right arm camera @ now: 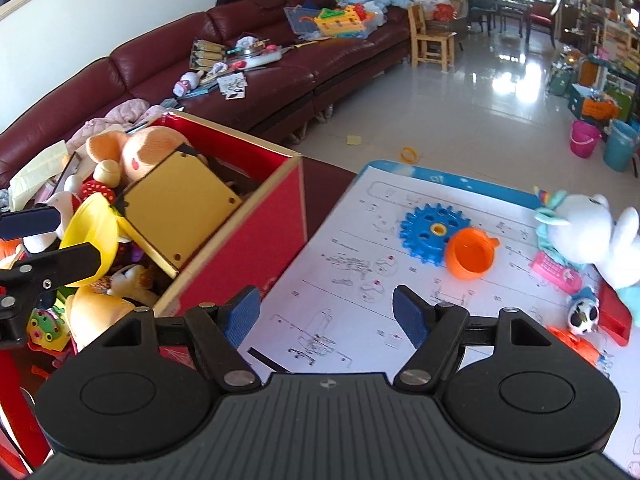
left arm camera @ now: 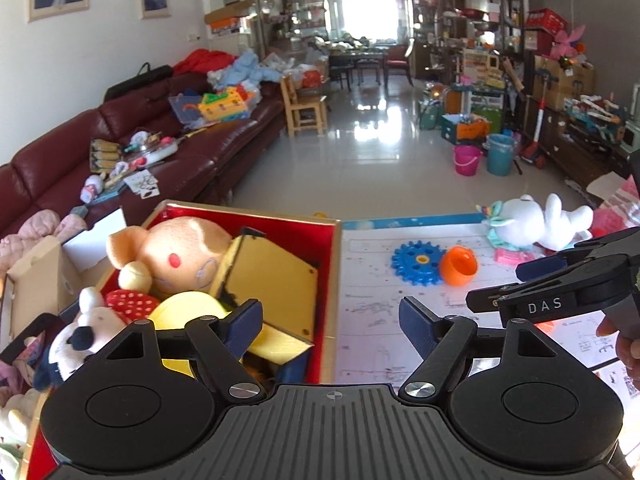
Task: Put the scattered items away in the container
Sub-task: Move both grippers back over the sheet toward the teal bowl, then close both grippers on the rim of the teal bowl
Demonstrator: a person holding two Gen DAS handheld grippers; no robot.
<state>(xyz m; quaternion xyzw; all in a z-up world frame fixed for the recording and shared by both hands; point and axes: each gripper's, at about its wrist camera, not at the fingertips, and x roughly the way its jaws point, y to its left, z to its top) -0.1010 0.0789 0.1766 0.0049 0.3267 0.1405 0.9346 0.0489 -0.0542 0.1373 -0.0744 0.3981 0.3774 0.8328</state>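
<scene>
A red box [left arm camera: 328, 280] [right arm camera: 240, 248] with a gold rim holds a pig plush [left arm camera: 180, 252], a yellow case [right arm camera: 180, 208] and other toys. On the white mat [right arm camera: 340, 280] lie a blue gear [left arm camera: 418, 260] [right arm camera: 434, 230], an orange cup [left arm camera: 460, 266] [right arm camera: 470, 254], a white unicorn plush [left arm camera: 536, 224] [right arm camera: 588, 232] and a pink toy phone [right arm camera: 556, 272]. My left gripper [left arm camera: 330, 320] [right arm camera: 48, 240] stands open and empty above the box's right wall. My right gripper [right arm camera: 326, 312] [left arm camera: 504, 284] is open and empty over the mat, short of the gear and cup.
A small black-and-white ball toy [right arm camera: 584, 314] and red and orange pieces [right arm camera: 614, 316] lie at the mat's right edge. A dark red sofa [right arm camera: 280, 72] strewn with toys runs behind the box. Beyond the mat are tiled floor [left arm camera: 360, 152], buckets [left arm camera: 500, 154] and a wooden chair [left arm camera: 304, 108].
</scene>
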